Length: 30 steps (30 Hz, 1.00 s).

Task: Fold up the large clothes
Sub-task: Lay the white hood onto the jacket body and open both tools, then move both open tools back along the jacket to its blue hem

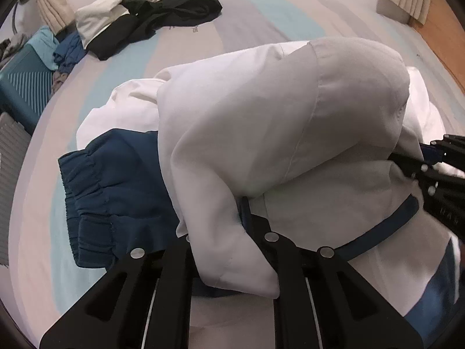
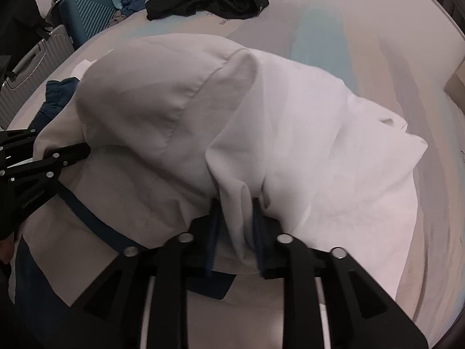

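A white jacket (image 1: 290, 122) with navy trim and a navy elastic hem (image 1: 101, 189) lies bunched on the striped bed sheet (image 1: 261, 20). In the left wrist view my left gripper (image 1: 221, 224) is shut on a fold of the white fabric near the navy trim band (image 1: 377, 232). My right gripper (image 2: 237, 218) has its blue pads (image 2: 215, 226) apart, with a loose fold of the jacket (image 2: 174, 110) hanging between them. Each gripper also shows in the other's view: the right gripper (image 1: 407, 160) at the jacket's right side, the left gripper (image 2: 78, 151) at its left.
A pile of black and white clothes (image 1: 151, 14) lies at the far end of the bed. A teal suitcase (image 2: 87, 14) and a silver suitcase (image 2: 29, 72) stand beside the bed on the left. Wooden floor (image 1: 447, 43) shows at the right.
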{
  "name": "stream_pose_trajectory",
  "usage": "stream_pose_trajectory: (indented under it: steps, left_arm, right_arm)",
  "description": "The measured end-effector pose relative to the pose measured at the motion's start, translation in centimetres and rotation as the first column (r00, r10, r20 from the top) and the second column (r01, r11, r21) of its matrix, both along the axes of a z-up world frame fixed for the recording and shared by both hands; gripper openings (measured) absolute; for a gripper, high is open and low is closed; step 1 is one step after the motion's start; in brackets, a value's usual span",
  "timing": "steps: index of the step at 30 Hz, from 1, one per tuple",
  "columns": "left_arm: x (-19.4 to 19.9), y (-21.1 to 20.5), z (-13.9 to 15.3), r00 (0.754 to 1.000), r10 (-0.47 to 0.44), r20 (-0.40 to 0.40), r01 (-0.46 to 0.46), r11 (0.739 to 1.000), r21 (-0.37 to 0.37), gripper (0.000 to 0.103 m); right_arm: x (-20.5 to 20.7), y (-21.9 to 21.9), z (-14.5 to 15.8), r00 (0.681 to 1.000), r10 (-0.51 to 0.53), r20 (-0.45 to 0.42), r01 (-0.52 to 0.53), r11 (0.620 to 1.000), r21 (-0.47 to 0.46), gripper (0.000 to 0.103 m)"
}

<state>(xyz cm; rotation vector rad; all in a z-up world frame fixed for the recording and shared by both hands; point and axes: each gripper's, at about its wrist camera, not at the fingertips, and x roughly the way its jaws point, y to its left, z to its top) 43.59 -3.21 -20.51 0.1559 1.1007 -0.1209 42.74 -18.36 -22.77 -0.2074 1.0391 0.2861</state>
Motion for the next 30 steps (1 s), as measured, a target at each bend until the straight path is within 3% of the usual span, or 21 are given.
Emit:
stream_pose_trajectory:
  steps: [2, 10, 18, 30]
  left_arm:
    - [0.1, 0.1, 0.5, 1.0, 0.004, 0.002, -0.004, 1.0, -0.015, 0.02]
    - [-1.1, -1.1, 3.0, 0.997, 0.011, 0.082, -0.009, 1.0, -0.027, 0.088]
    - [-2.2, -0.4, 4.4, 0.994, 0.068, 0.083, -0.062, 0.996, -0.067, 0.091]
    - [-5.4, 0.4, 7.5, 0.987, 0.115, 0.113, -0.107, 0.991, -0.076, 0.097]
  right_arm:
    - [-0.2, 0.0, 0.3, 1.0, 0.007, 0.019, -0.007, 1.0, 0.004, 0.041]
    - [-1.0, -0.5, 2.2, 0.997, -0.027, 0.068, 0.024, 0.998, 0.051, 0.065]
    - [-2.3, -1.4, 3.9, 0.991, -0.057, 0.118, 0.047, 0.996, 0.08, 0.092]
    - [-4.8, -3.3, 5.9, 0.989, -0.09, 0.117, 0.079, 0.992, 0.094, 0.094]
